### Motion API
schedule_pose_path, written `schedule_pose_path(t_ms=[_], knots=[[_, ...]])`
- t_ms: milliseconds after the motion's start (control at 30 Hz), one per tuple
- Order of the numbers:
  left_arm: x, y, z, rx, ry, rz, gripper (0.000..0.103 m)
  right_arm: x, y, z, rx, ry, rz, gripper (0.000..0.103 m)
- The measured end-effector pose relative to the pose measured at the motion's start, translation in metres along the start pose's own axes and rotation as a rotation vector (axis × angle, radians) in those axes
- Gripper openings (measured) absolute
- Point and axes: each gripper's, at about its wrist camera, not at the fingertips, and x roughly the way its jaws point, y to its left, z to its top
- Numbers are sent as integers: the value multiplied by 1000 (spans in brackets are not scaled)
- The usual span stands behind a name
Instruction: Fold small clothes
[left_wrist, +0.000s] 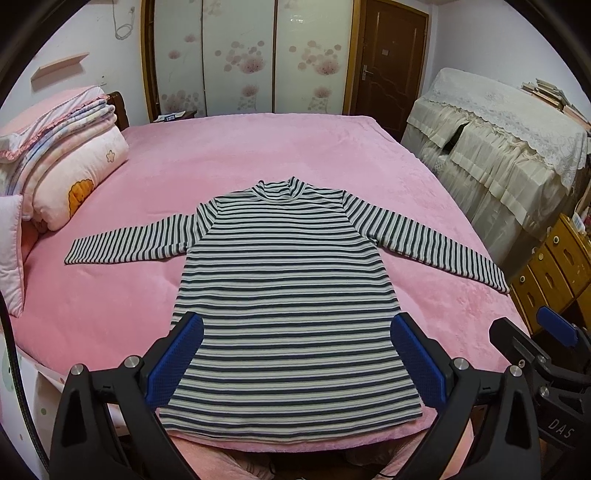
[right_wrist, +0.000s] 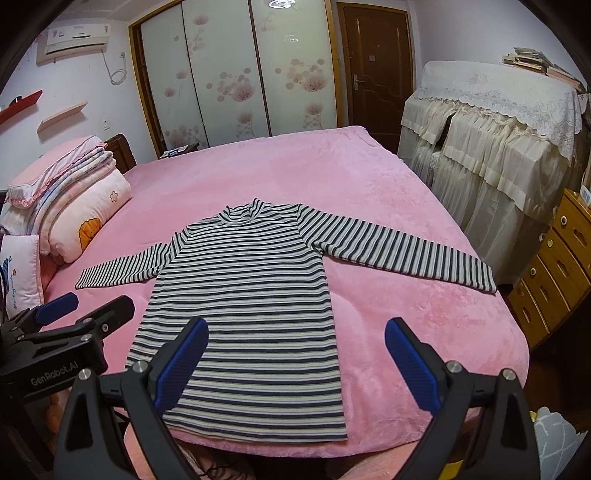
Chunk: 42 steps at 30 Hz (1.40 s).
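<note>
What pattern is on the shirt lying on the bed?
Horizontal dark and white stripes on the shirt, clearest in the left wrist view.

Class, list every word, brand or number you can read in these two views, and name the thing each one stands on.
"GenRobot.AI": on the black body of the left gripper, seen from the right wrist view.
"DAS": on the black body of the right gripper, seen from the left wrist view; the word runs out of frame.
Lettering on the small white pillow: too blurred to read.
Striped shirt: no text.
</note>
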Motion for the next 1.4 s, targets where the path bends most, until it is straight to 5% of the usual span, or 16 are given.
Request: schedule_pose_path(t_ms=[1400], knots=[[3,-12,-11,-37,14,62,101,-10,-16,0,-56,-45,40,97]])
